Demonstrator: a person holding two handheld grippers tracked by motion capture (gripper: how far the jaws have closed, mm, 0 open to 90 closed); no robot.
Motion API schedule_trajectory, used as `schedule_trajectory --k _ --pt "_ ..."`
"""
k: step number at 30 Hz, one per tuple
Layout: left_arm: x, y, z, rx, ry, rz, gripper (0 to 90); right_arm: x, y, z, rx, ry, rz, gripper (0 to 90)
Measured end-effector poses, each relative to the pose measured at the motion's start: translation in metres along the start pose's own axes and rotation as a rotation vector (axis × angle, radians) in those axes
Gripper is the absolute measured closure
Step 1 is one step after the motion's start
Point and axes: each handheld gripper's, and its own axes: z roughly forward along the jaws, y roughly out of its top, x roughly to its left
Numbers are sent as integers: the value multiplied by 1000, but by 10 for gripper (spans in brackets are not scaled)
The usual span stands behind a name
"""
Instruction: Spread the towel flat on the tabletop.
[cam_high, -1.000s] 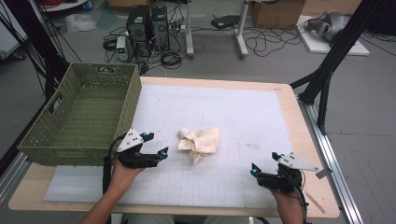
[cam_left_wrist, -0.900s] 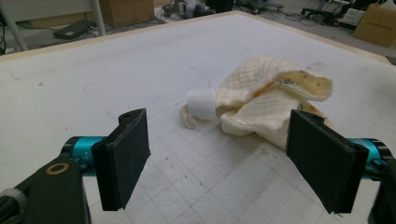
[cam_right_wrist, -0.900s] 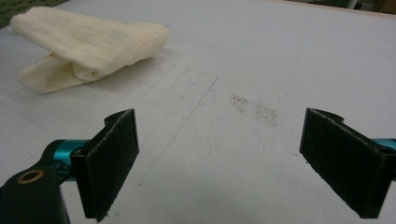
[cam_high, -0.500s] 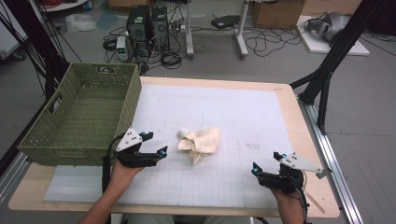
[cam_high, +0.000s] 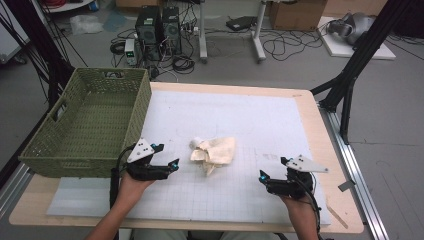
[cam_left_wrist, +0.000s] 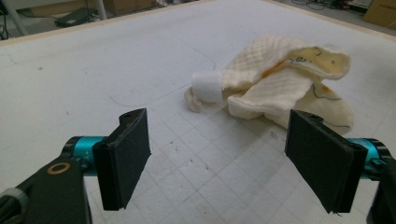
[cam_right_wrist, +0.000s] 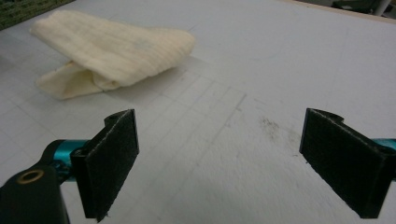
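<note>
A grey floor (cam_high: 300, 70) is seen beyond the table, strewn with black cables (cam_high: 280, 47); two computer towers (cam_high: 159, 25) stand on it behind the table's far edge, cardboard boxes (cam_high: 295, 12) are set farther back, and black stand legs (cam_high: 350, 75) rise at the right. The wooden table (cam_high: 310, 107) is covered over most of its top by a white gridded mat (cam_high: 250, 125), which is marked with faint pencil lines and a few dark smudges. A green woven basket (cam_high: 87, 125) is placed on the table's left side, with its near corner beside the left hand.

A crumpled cream cloth (cam_high: 214, 152) is laid on the mat near the middle of its near half, between the two grippers and a little farther from the person than either. In the left gripper view the cloth (cam_left_wrist: 280, 88) is shown folded over itself, with a white tab at one end and yellow printing on an inner face.

The left gripper (cam_high: 167, 167) is held just left of the cloth, its jaws spread wide and nothing caught between them. The right gripper (cam_high: 265, 179) is held well apart from the cloth toward the mat's right, its jaws likewise set wide with nothing in them.
</note>
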Motion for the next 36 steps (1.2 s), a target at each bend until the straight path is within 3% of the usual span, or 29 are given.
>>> schedule_trajectory --k 4,7,9,10,11,16,17,19,20,21,26,30,33,36 --pt "2 -2 2 6 -3 -8 234 9 17 21 -6 28 -23 110" --pt "3 -3 3 13 -3 -11 243 21 28 40 -5 75 -49 115" --pt "3 -3 3 15 -3 -11 250 34 36 51 -23 91 -102 311" --pt "3 -3 3 14 -2 -9 254 43 41 60 -32 115 -137 348" --pt "3 -3 3 14 -2 -9 254 43 41 60 -32 115 -137 348" --pt "5 -4 3 31 -1 -19 271 65 54 91 23 210 -175 323" --pt "5 -5 4 36 -2 -19 276 72 55 98 43 218 -211 349" --pt "5 -5 5 43 -5 -21 282 79 54 108 85 217 -261 442" --pt "5 -5 5 44 -7 -20 288 81 54 112 115 194 -298 560" --pt "5 -6 6 53 -17 -7 328 82 52 115 162 132 -344 734" --pt "5 -8 7 66 -30 -4 378 69 51 100 136 74 -297 811" --pt "7 -8 9 73 -27 -10 372 47 42 74 111 80 -224 806" --pt "6 -8 9 70 -23 -15 372 41 35 67 111 72 -202 805" --pt "3 -7 9 64 -26 -7 380 34 25 57 97 94 -165 805"
